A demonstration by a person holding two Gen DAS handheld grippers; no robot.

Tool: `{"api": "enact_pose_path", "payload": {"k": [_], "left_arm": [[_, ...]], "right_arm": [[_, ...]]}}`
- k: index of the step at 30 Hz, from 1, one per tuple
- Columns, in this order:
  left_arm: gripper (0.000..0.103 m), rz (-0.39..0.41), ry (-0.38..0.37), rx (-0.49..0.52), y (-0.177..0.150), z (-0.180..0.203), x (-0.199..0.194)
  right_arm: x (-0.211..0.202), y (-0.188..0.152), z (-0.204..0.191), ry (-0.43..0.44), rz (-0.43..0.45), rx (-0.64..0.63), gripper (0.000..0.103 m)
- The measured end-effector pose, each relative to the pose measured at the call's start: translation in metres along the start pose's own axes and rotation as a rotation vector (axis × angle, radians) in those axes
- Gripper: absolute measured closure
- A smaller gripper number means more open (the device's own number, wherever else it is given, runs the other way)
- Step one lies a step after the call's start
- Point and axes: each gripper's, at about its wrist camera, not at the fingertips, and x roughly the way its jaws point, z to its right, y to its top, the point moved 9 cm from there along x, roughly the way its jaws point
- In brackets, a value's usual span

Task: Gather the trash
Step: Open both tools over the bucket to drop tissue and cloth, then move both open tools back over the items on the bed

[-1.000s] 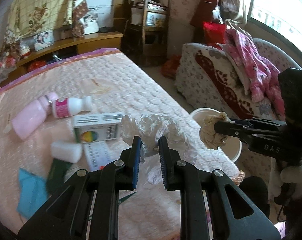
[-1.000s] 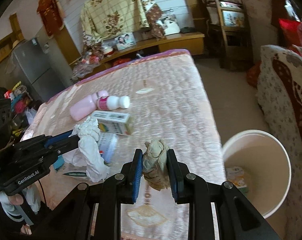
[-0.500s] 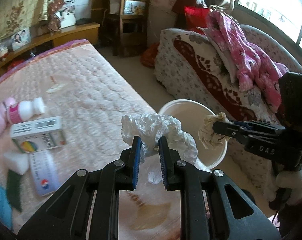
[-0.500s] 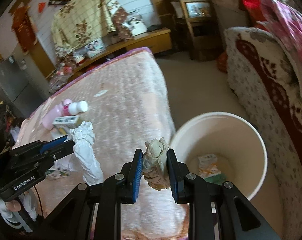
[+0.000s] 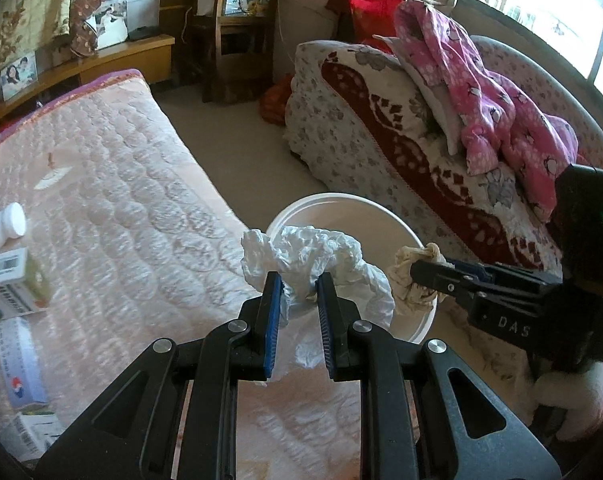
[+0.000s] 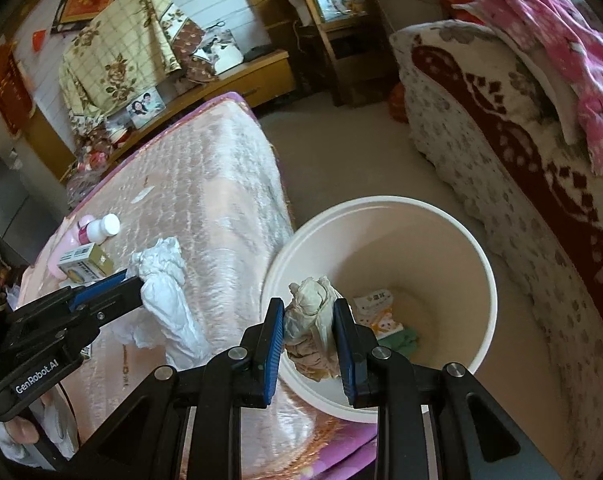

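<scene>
The left gripper [image 5: 297, 292] was clamped on a crumpled white tissue [image 5: 317, 256], which bulged out above and to both sides of the blue pads and trailed a loose tail down below them. In the left wrist view the wad hung at the near edge of the bed [image 5: 113, 208], in front of the rim of the white bucket [image 5: 417, 240] standing on the floor just beside that edge. In the right wrist view the same tissue [image 6: 165, 280] hung over the pink quilted bed, close to its edge.

The right gripper [image 6: 307, 320] was closed on a beige, stained wad of paper [image 6: 311, 320], held over the near rim of the bucket [image 6: 489, 280]. Its fingers pressed the wad from both sides (the lower part sagged below the pads). Seen from the left wrist, that wad [image 5: 409, 276] sat at the bucket's right rim, pinched at the tip of the right gripper [image 5: 421, 270].

Inside the bucket, a small printed packet [image 6: 377, 312] and something green [image 6: 401, 340] lay on the bottom.

Further back on the bed, near its left edge, lay a white-capped bottle [image 6: 101, 228], a pink bottle [image 6: 67, 244] and a small carton [image 6: 85, 262].
</scene>
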Motion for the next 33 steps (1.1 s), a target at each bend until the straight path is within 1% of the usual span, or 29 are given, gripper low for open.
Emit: {"api": "enact_pose_path", "payload": {"k": [2,4,5,6,7,8,9,10,15,21,33], "left_arm": [[0.086,-0.005,-0.002,-0.005,0.0,0.003,0.007],[0.082,-0.007,-0.01,-0.009,0.001,0.006,0.012],[0.071,-0.007,-0.016,-0.015,0.0,0.007,0.015],[0.057,-0.009,-0.023,-0.021,0.0,0.008,0.017],[0.053,-0.011,-0.032,-0.029,0.0,0.009,0.018],[0.052,-0.01,-0.039,-0.036,-0.001,0.009,0.019],[0.052,-0.01,-0.038,-0.036,-0.001,0.009,0.019],[0.052,-0.01,-0.034,-0.033,-0.001,0.009,0.019],[0.052,-0.011,-0.027,-0.026,-0.004,0.008,0.015],[0.052,0.007,-0.013,-0.019,-0.006,0.005,0.005],[0.052,0.029,0.016,-0.035,-0.013,-0.009,-0.019]], "right_arm": [[0.0,0.001,0.005,-0.009,0.003,0.008,0.08],[0.0,0.001,0.011,-0.01,0.006,0.022,0.08],[0.0,0.002,0.014,-0.012,0.01,0.029,0.08],[0.001,0.002,0.017,-0.016,0.013,0.037,0.079],[0.001,0.002,0.02,-0.024,0.013,0.045,0.077],[0.002,0.001,0.021,-0.029,0.009,0.05,0.071],[0.003,-0.001,0.023,-0.031,0.004,0.055,0.066],[0.004,-0.002,0.024,-0.03,0.001,0.056,0.066],[0.006,-0.006,0.024,-0.027,-0.01,0.058,0.065],[0.006,-0.007,0.018,-0.019,-0.013,0.053,0.065],[-0.003,-0.006,-0.011,-0.002,-0.007,0.006,0.062]]}}
